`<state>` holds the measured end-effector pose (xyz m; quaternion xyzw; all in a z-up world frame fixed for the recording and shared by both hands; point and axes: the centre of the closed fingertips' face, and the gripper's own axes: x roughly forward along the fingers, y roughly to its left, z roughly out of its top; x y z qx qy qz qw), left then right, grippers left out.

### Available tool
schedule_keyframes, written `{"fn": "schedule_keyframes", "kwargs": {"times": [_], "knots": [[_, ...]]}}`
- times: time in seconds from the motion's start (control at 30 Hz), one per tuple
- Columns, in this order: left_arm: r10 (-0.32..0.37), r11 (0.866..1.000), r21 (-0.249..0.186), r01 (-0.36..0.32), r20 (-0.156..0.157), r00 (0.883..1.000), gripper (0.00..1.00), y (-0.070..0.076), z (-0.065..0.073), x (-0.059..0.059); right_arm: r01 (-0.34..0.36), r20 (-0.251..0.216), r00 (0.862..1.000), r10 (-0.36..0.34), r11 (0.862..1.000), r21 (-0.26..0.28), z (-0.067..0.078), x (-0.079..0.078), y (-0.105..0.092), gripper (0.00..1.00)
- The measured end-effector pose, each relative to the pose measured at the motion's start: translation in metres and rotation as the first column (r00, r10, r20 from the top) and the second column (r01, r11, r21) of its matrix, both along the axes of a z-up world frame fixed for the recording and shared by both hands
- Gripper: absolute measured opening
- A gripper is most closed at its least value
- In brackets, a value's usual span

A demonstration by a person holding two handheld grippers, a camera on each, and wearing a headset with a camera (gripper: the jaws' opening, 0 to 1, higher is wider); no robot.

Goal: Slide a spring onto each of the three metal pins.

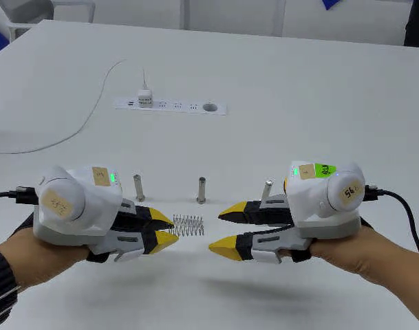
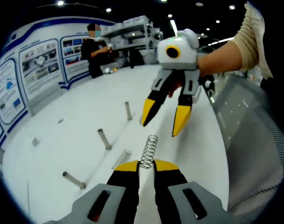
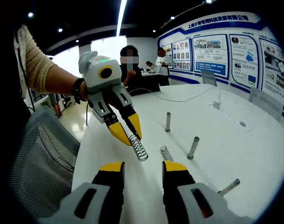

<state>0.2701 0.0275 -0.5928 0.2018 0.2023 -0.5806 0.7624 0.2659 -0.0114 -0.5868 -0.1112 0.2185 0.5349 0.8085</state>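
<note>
Steel pins [image 1: 138, 187] stand bare on the bench [image 1: 298, 103]: all three remain to be loaded. Left tongs [image 2: 146, 164] clamp one spring [image 2: 149, 147] just in front of the middle pin [image 1: 201, 190]; right tongs [image 3: 141, 164] stand open.

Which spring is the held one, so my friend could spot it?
On the big white table, find the row of three short metal pins standing upright. Just in front of them are two small coiled wire springs. The held spring has one end pinched in the yellow tips of the left gripper; the loose spring lies free beside it.
</note>
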Motion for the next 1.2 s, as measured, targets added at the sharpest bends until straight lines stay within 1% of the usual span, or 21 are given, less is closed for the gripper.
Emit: {"fn": "schedule_keyframes", "kwargs": {"times": [0.13,0.47,0.8,1.1,1.2], "knots": [[-0.016,1.0,-0.002,0.016,0.003,1.0,0.1,-0.004,0.0,-0.002,-0.013,0.002,1.0,0.013,1.0,0.005,0.002,-0.001,0.003,0.3],[-0.048,0.999,-0.001,0.048,0.009,0.999,0.1,-0.011,0.004,-0.007,-0.055,0.018,0.998,0.055,0.998,-0.009,0.004,-0.007,0.007,0.22],[-0.067,0.998,-0.004,0.067,0.008,0.998,0.1,-0.016,0.008,-0.011,-0.09,0.035,0.995,0.091,0.995,-0.034,0.003,-0.011,0.008,0.13],[-0.075,0.997,-0.017,0.075,-0.003,0.997,0.1,-0.019,0.014,-0.013,-0.106,0.039,0.993,0.108,0.993,-0.052,0.001,-0.013,0.006,0.13],[-0.073,0.997,-0.027,0.073,-0.012,0.997,0.1,-0.02,0.017,-0.014,-0.109,0.043,0.993,0.112,0.993,-0.055,0.0,-0.013,0.006,0.13]]}}
